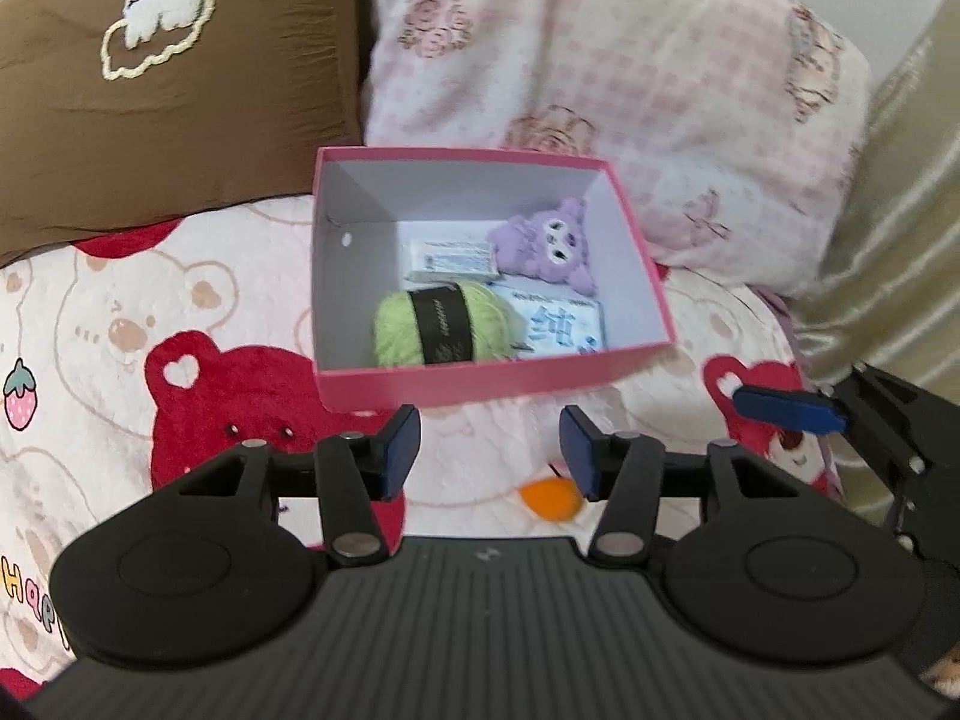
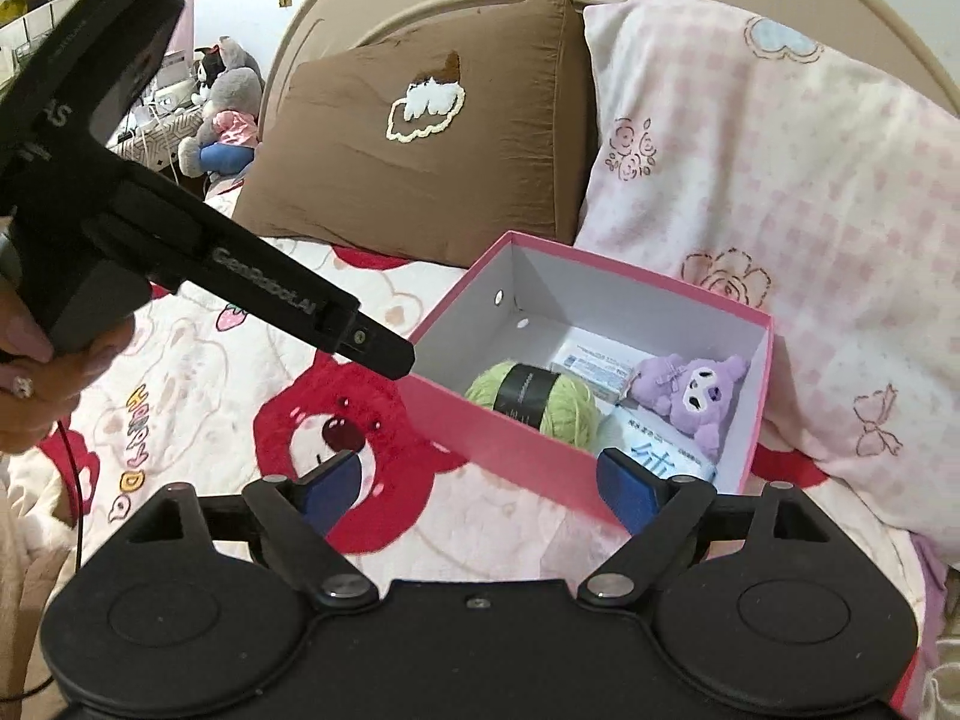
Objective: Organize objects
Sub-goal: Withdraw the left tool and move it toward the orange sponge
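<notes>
Now the box (image 1: 384, 387) is sitting on the bed (image 1: 90, 324), holding yarn (image 1: 441, 330), plush (image 1: 549, 243) and packets. Both grippers (image 1: 489, 450) (image 2: 474, 480) are hovering wide open, empty. Possibly an orange item (image 1: 549, 498) is waiting below; approach low, centred.

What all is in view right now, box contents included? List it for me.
Box: one, pink outside, white inside, open, on the bedspread.
Yarn ball: one, light green with black band, in the box, near side.
Plush toy: one, purple, in the box, far right corner.
Small carton: one, white and blue, in the box, behind the yarn.
Tissue pack: one, white with blue print, in the box, right of the yarn.
Orange object: one, on the bedspread; kind unclear.
Pillows: brown, pink checked, against the headboard.
Bedspread: white with red bears.
Stuffed toys: beyond the bed.
Left tongs: open, empty.
Right tongs: open, empty.
</notes>
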The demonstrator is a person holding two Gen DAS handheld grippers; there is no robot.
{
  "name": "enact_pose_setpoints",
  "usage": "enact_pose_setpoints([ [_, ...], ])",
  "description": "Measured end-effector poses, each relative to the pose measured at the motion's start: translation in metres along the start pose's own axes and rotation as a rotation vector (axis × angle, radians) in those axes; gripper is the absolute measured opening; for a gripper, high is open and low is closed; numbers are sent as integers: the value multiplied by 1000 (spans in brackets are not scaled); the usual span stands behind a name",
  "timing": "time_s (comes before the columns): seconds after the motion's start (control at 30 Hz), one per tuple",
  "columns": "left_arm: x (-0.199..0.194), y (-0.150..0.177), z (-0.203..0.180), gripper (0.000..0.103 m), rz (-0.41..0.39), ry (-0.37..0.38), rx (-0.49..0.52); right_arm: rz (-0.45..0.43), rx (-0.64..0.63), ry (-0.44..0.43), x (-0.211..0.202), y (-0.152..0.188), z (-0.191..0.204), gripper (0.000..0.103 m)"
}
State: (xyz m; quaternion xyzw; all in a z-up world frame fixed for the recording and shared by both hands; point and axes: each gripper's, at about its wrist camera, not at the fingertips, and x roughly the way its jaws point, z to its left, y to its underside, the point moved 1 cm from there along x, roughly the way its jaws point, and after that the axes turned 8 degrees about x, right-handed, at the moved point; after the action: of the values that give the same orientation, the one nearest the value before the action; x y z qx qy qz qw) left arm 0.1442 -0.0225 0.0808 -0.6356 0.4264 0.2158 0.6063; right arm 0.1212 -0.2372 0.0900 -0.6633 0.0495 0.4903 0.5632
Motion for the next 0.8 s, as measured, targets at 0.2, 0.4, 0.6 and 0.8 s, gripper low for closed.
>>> enact_pose_setpoints([
  [0.2, -10, 20, -17, 62, 15, 18, 52, 28, -17, 4, -10, 21, 5, 92],
  [0.4, -7, 40, -22, 64, 50, 27, 79, 66, -48, -4, -13, 44, 9, 92],
  [0.6, 4, 56, -25, 69, 62, 31, 108, 122, -56, -51, -4, 61, 9, 92],
  [0.8, 16, 67, -27, 81, 61, 74, 82, 154, -44, -74, 9, 75, 8, 92],
])
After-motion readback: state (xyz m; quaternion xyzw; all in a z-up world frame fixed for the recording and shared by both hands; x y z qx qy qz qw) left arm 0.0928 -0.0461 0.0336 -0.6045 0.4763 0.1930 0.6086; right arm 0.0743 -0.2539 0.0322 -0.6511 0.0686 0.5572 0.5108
